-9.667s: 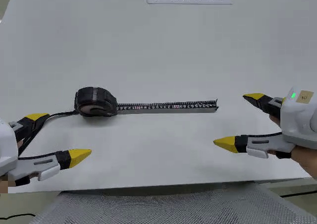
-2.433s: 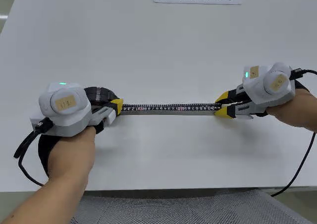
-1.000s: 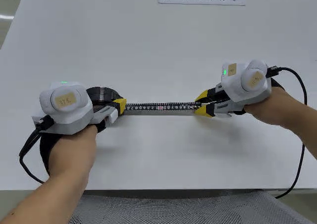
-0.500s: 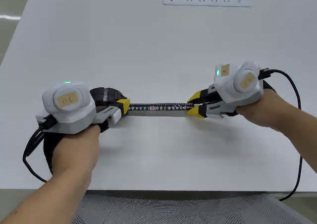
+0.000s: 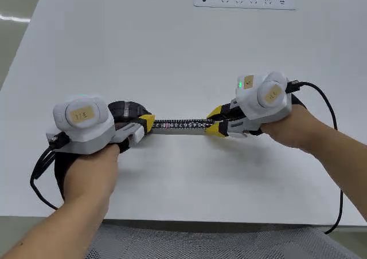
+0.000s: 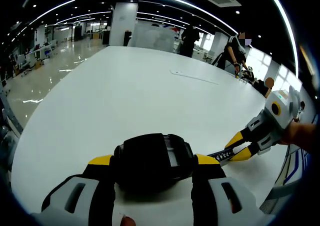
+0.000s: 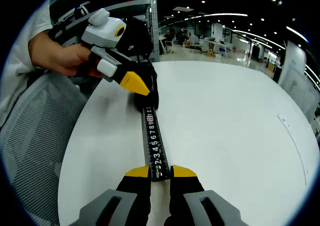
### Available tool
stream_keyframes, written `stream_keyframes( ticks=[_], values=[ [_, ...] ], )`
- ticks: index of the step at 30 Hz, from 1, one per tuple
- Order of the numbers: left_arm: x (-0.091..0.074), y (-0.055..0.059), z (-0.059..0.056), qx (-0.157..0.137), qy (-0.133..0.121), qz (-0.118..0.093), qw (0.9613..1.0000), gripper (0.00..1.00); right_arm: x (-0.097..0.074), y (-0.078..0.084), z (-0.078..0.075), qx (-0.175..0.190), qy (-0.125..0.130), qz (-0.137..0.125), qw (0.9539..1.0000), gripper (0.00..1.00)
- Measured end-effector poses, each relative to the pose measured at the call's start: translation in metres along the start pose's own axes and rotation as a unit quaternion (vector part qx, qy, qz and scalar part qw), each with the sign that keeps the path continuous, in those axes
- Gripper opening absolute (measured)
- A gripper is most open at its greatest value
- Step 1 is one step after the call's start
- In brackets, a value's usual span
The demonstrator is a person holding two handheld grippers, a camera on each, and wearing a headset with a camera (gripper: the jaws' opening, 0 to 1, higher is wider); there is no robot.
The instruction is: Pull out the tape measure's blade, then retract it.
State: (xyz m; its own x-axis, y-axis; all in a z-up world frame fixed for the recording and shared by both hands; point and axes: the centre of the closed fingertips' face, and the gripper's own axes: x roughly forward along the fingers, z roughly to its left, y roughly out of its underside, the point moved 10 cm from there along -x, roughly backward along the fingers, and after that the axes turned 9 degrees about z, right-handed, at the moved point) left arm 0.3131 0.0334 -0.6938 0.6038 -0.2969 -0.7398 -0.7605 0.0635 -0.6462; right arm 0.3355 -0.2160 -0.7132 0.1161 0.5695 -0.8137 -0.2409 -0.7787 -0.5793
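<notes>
My left gripper [image 6: 154,161] had its jaws clamped round the black rounded tape measure case [image 5: 127,110] on the white counter [image 5: 172,58]. My right gripper [image 7: 160,172] had its jaws pinched on the tip of the numbered steel blade [image 7: 153,145], near the case. I judged retraction was in hand, and the next move called for guiding that tip steadily to the case.

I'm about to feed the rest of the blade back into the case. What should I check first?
1. Left gripper clamped on the case: ok, a jaw sits on each side of it.
2. Right gripper shut on the blade end: ok.
3. Blade straight from the right gripper to the case, no kink: ok.
4. Blade lying low along the table, nothing in its path: ok.
5. Power strip out of the way: ok, it lies at the far edge.
6. Blade lock released: cannot tell, no lock shows.
</notes>
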Motion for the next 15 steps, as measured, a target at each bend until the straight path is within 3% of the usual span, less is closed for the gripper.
stream_keyframes(
  ticks=[15],
  values=[
    [-0.001,0.0,0.001,-0.004,0.003,-0.002,1.0,0.57,0.022,-0.021,0.001,-0.001,-0.005,-0.02,0.9998,0.1]
  ],
)
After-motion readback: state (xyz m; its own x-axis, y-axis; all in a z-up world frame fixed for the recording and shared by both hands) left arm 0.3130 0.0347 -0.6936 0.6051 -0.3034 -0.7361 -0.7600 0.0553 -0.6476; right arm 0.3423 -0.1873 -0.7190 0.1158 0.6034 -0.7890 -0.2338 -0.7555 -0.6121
